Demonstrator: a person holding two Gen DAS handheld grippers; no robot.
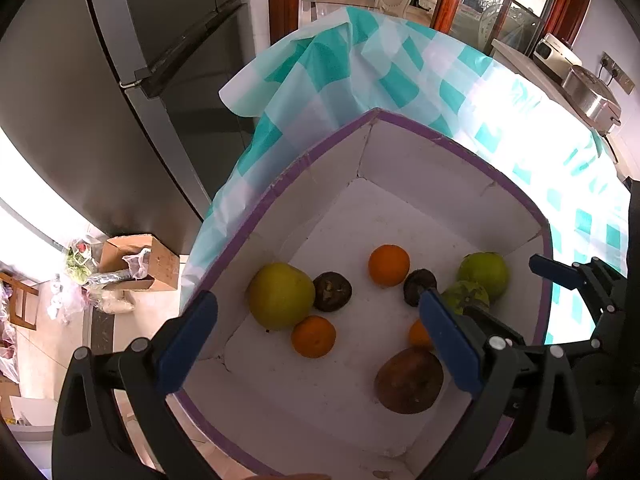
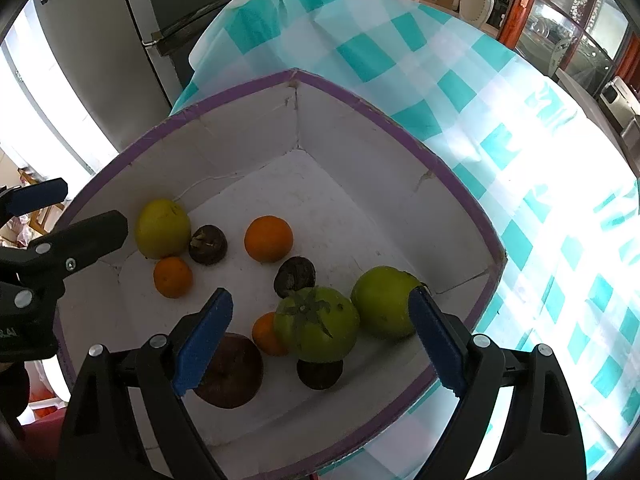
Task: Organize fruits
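Note:
A white box with a purple rim stands on a teal checked tablecloth and holds several fruits. Inside are a yellow-green apple, oranges, dark brown fruits, a green tomato, a green round fruit and a large brown fruit. My left gripper is open and empty over the box's near left. My right gripper is open and empty above the green tomato.
A grey fridge stands to the left beyond the table. A cardboard box and bags lie on the floor. A counter with appliances runs along the right. The right gripper shows in the left wrist view.

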